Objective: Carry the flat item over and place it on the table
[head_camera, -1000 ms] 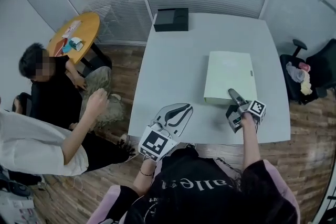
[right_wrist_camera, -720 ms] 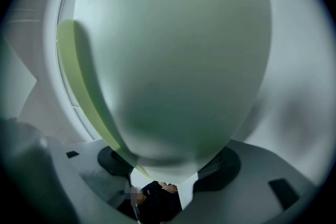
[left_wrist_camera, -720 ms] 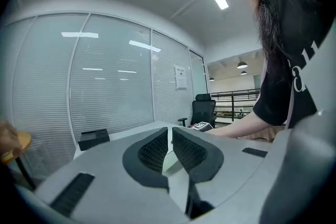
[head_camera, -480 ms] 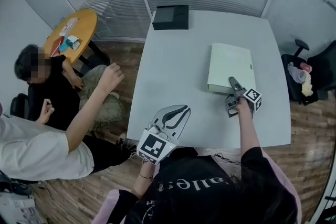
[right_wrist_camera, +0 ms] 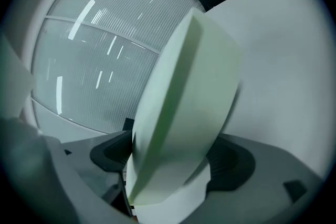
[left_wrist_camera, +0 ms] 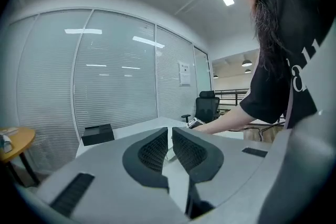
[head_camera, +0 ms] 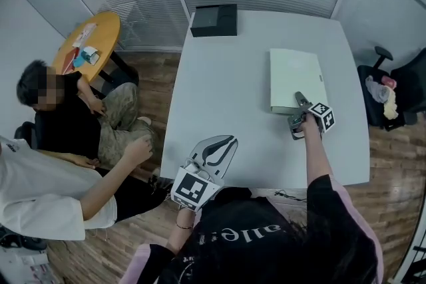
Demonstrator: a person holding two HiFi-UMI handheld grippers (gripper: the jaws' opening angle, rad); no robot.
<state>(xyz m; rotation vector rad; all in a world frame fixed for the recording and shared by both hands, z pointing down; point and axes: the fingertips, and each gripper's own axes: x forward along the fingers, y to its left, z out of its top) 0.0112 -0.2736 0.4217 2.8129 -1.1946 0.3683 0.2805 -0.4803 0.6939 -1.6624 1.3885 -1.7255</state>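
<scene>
The flat item (head_camera: 295, 80), a pale green folder-like slab, lies on the right half of the white table (head_camera: 226, 90). My right gripper (head_camera: 298, 103) is at its near edge. In the right gripper view the flat item (right_wrist_camera: 184, 107) fills the space between the dark pads (right_wrist_camera: 233, 162), and the jaws are opening around it. My left gripper (head_camera: 228, 141) hovers over the table's near edge, apart from the item. Its pads (left_wrist_camera: 152, 152) are nearly together with nothing between them.
A black box (head_camera: 214, 20) sits at the table's far left corner. Two people sit left of the table, beside a round orange table (head_camera: 90, 43). An office chair (head_camera: 393, 93) with clothes stands to the right. Glass walls with blinds close off the back.
The flat item and my right gripper have shifted a little farther onto the table. The person at the left has lowered the raised hand. My left gripper has hardly moved.
</scene>
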